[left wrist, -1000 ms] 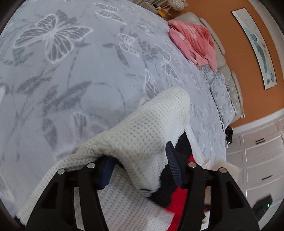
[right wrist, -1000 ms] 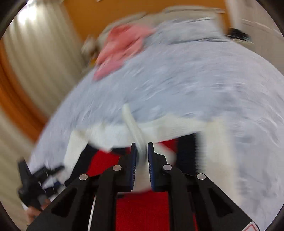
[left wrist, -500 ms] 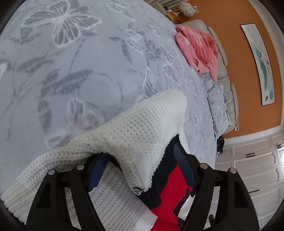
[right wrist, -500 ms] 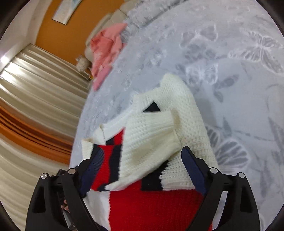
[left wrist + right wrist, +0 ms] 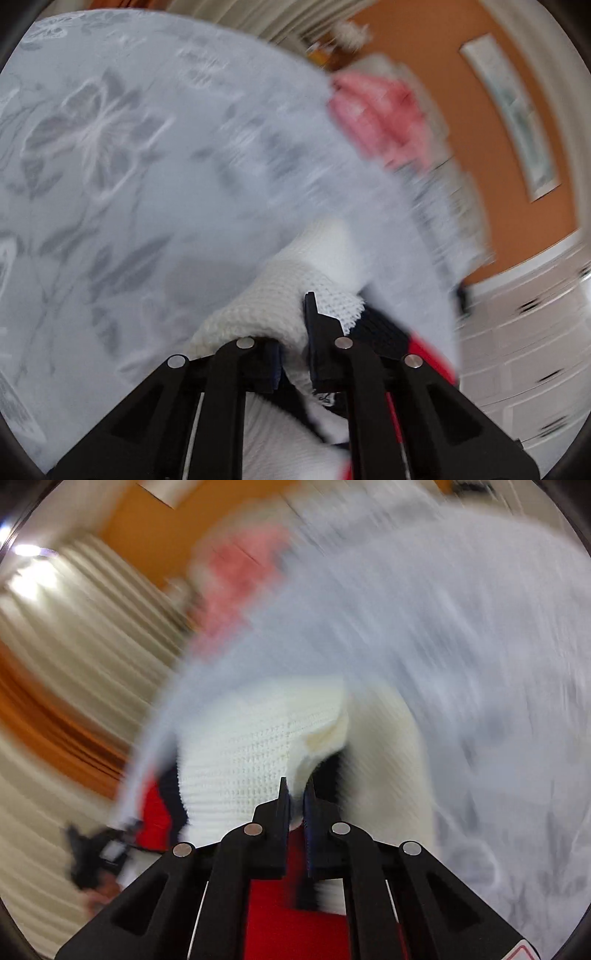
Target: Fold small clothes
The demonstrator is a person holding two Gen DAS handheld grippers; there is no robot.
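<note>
I hold a white knit sweater [image 5: 280, 295] on the grey butterfly bedspread [image 5: 129, 166]. My left hand-held gripper [image 5: 295, 332] and right hand-held gripper [image 5: 295, 801] have just closed, each pinching a fold of it.

The cream knit sweater [image 5: 280, 295] with red and navy panels lies bunched, apparently partly folded, on the bed.

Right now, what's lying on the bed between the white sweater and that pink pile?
Only bare butterfly-print bedspread lies between the white sweater and the pink clothes, as the left wrist view shows despite blur.
</note>
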